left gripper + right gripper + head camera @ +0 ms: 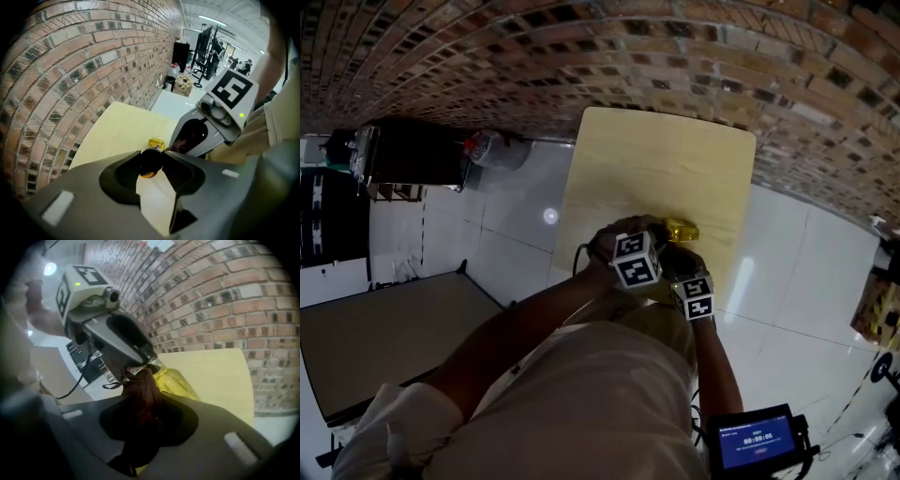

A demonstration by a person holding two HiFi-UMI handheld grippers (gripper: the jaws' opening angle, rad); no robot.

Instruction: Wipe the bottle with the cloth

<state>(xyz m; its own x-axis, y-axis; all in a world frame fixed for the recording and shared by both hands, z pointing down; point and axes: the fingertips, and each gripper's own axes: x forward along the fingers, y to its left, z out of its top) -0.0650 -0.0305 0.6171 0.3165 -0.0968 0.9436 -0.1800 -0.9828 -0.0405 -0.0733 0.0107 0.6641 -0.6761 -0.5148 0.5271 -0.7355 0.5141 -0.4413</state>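
In the head view the marker cubes (pixel 636 260) hide most of the bottle (pixel 682 229). Between the right gripper's (pixel 145 411) fingers, the bunched cloth (pixel 143 390) covers the pads and the bottle's near end.

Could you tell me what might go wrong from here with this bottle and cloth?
1. The left gripper pinches the bottle only at its dark cap, so a wiping push may twist it or pull it free.
2. The cloth is bunched deep in the right gripper, so a bare jaw could rub the bottle instead.
3. The grippers sit very close together and could bump.
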